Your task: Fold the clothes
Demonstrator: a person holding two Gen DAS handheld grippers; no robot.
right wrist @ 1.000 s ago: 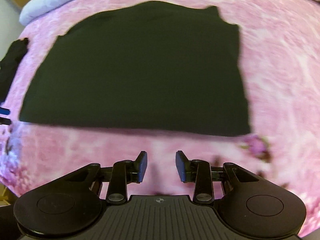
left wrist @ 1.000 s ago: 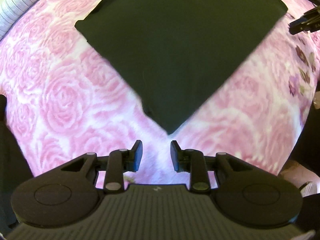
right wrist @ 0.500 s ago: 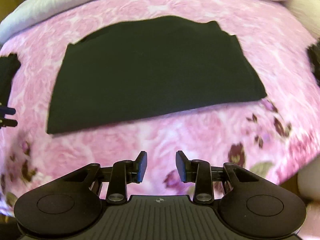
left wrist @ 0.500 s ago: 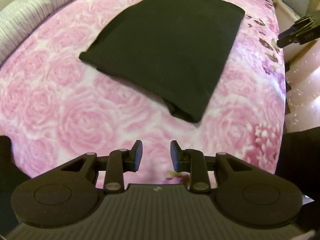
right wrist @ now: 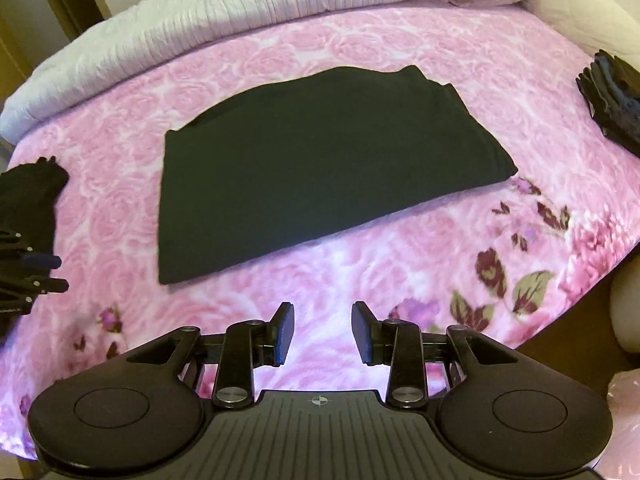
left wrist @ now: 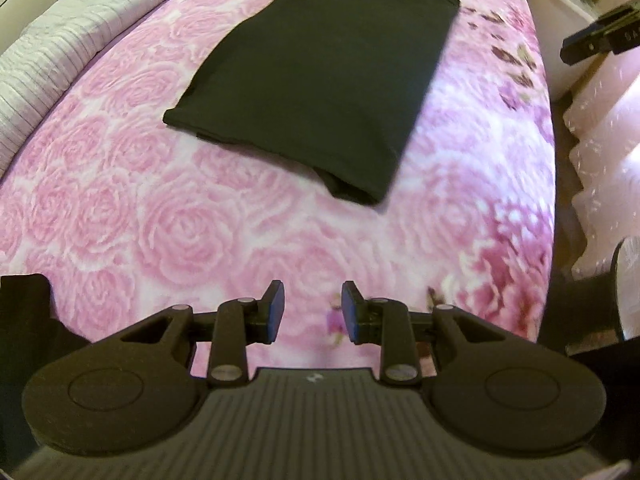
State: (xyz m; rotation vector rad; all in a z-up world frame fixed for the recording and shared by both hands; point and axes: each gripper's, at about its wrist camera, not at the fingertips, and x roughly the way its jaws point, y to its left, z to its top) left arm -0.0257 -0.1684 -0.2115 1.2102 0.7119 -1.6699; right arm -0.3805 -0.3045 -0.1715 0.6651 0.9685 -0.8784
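A black garment [left wrist: 320, 80] lies folded flat in a rectangle on the pink rose-patterned bedspread [left wrist: 160, 220]. It also shows in the right wrist view [right wrist: 320, 168]. My left gripper [left wrist: 313, 310] is open and empty, held above the bed well short of the garment's near corner. My right gripper [right wrist: 323, 330] is open and empty, above the bed's front edge, apart from the garment's long side. The right gripper shows at the far right of the left wrist view [left wrist: 600, 40], and the left gripper at the left edge of the right wrist view [right wrist: 28, 276].
A rolled white quilt [right wrist: 240, 20] runs along the far side of the bed. A stack of dark folded clothes [right wrist: 612, 100] sits at the right. More dark cloth [right wrist: 28, 200] lies at the left. The bed edge and floor [left wrist: 580, 160] are at the right.
Both grippers have pulled back and up from the garment, which now looks smaller and farther away. The garment lies still and both grippers stay open.
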